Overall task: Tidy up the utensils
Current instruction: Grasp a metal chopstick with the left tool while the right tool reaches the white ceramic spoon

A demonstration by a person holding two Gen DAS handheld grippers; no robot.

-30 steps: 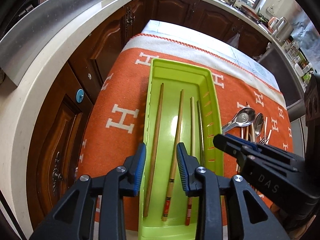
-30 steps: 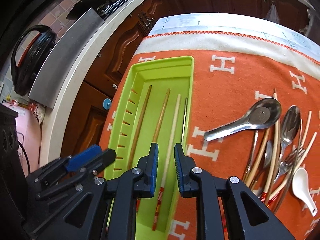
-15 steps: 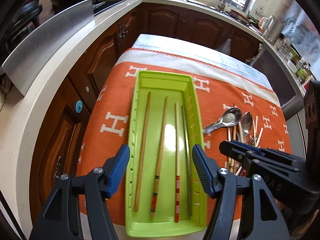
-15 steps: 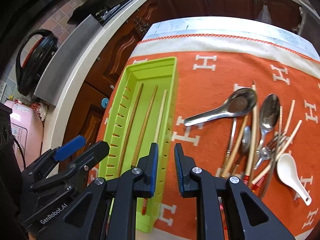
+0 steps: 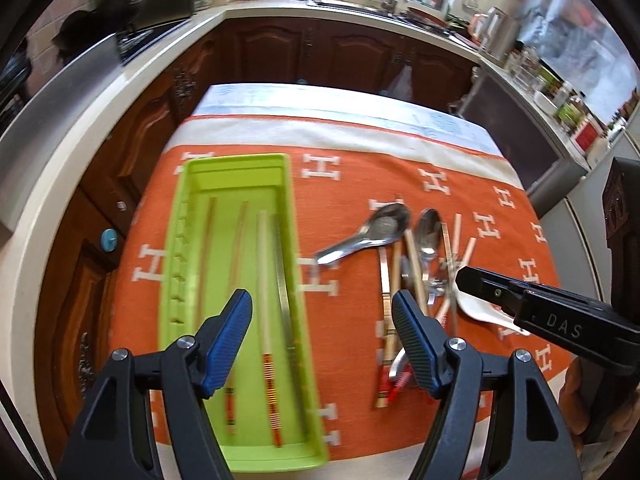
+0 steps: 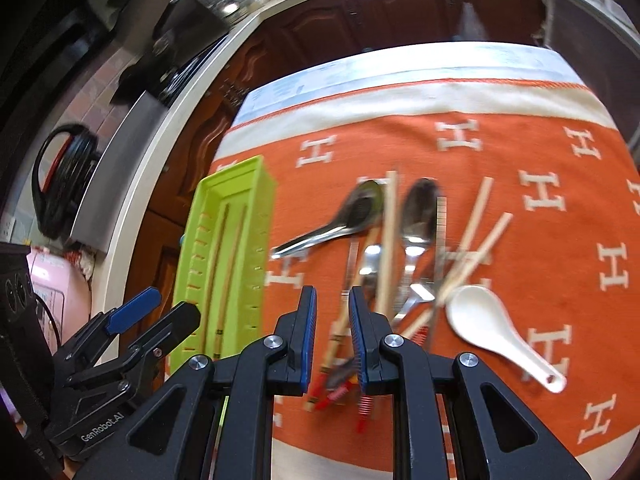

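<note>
The worktop point(image 5: 248, 102) fills the middle of both views, draped with an orange cloth point(image 5: 352, 184) patterned with white H shapes and a white band along its far edge. Dark wooden cabinets point(image 5: 352, 56) ring it at twelve o'clock in the left wrist view.

On the cloth's nine o'clock side lies a long lime-green tray point(image 5: 304, 360), its length running from six to twelve o'clock. Four chopsticks point(image 5: 262, 264) lie lengthwise inside it, side by side, their banded red ends toward six o'clock.

At about three o'clock from the tray, well apart from it, sits the loose pile of utensils point(image 6: 404, 264): a steel soup spoon point(image 6: 340, 220) at the pile's ten o'clock with its handle pointing toward the tray, a steel tablespoon point(image 6: 418, 208) beside it, more chopsticks crossing over one another, what looks like a fork partly buried, and a white ceramic spoon point(image 6: 484, 320) at the pile's four o'clock.

The left tongs point(image 5: 322, 342) hang above the tray's right wall, jaws opening wide, nothing between the blue pads. The right tongs point(image 6: 332, 338) hover over the near end of the pile, jaws narrowed to a slim gap and gripping nothing, the chopstick ends showing blurred below them.
</note>
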